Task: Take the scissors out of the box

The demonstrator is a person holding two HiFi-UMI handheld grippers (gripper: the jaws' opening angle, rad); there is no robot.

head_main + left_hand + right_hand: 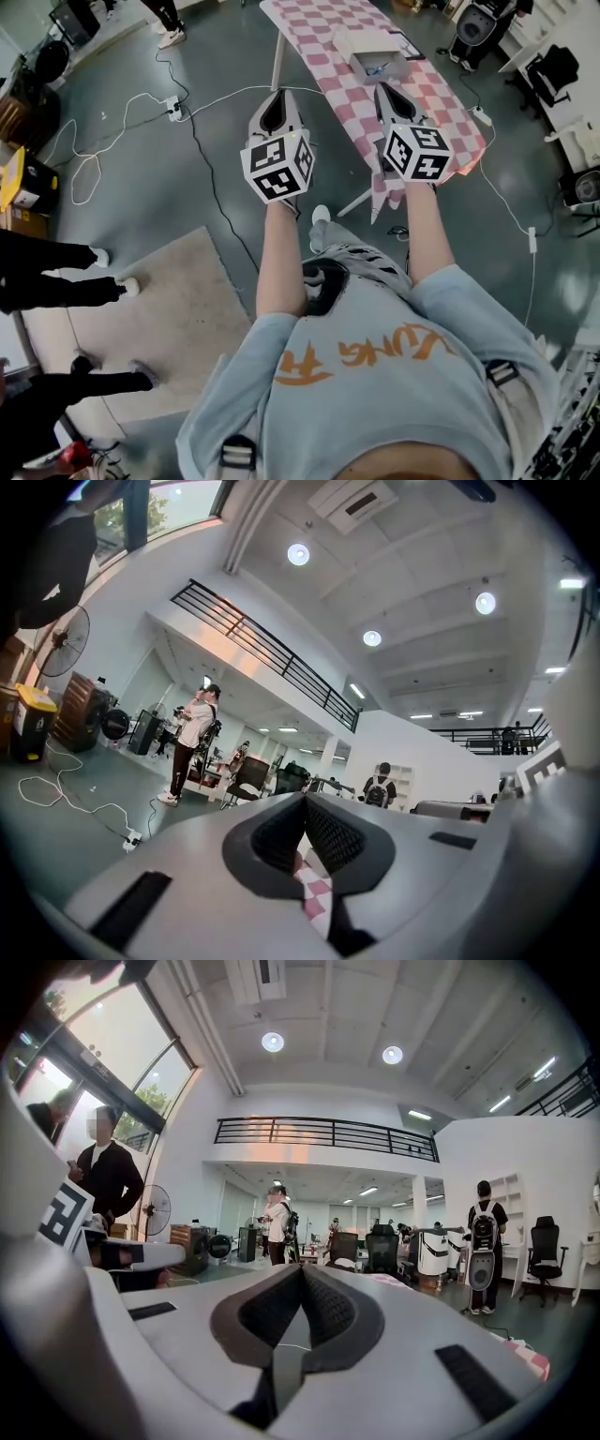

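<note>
Holding my left gripper [277,97] and right gripper [386,91] shut, empty | risk: reaching closed shoves box [349,44] off table [314,42] edge

Count on inspection: you hold two grippers, the left gripper [279,92] and the right gripper [382,86]. Each carries one marker cube, two in all [278,166] [418,153]. Ahead of you stands one table [323,37] under a checked cloth. On it sits one box [375,54] holding one blue object [379,68], too small to identify. The floor bears one rug [159,309] and one power strip [173,108].
</note>
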